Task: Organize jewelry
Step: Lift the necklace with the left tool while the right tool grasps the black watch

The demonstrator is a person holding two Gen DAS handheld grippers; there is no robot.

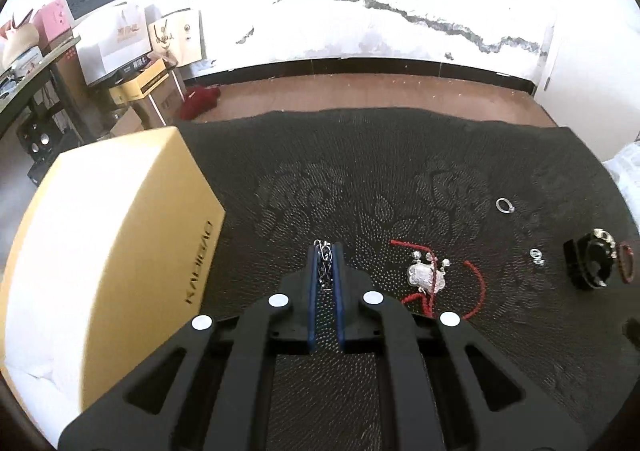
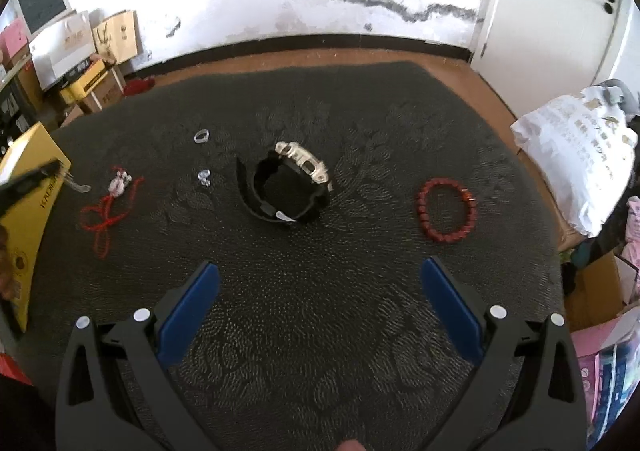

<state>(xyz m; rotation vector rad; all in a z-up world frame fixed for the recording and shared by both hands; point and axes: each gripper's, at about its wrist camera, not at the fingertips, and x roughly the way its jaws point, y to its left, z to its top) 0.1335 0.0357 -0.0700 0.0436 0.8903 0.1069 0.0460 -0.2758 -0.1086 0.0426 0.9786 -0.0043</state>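
One silver chain (image 1: 325,265) clamped in my left gripper (image 1: 325,251), right gripper (image 2: 320,275) spread wide and empty.
The yellow box (image 1: 120,235) lies just left of the chain; left hand is nearer.

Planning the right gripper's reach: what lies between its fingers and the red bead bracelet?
Nothing. In the right wrist view, only bare dark patterned mat lies between the open right gripper and the red bead bracelet.

On the mat (image 2: 320,291): necklace (image 2: 112,195) left, watch (image 2: 288,187) centre, bracelet (image 2: 446,209) right; box (image 1: 108,251) probably leftmost.
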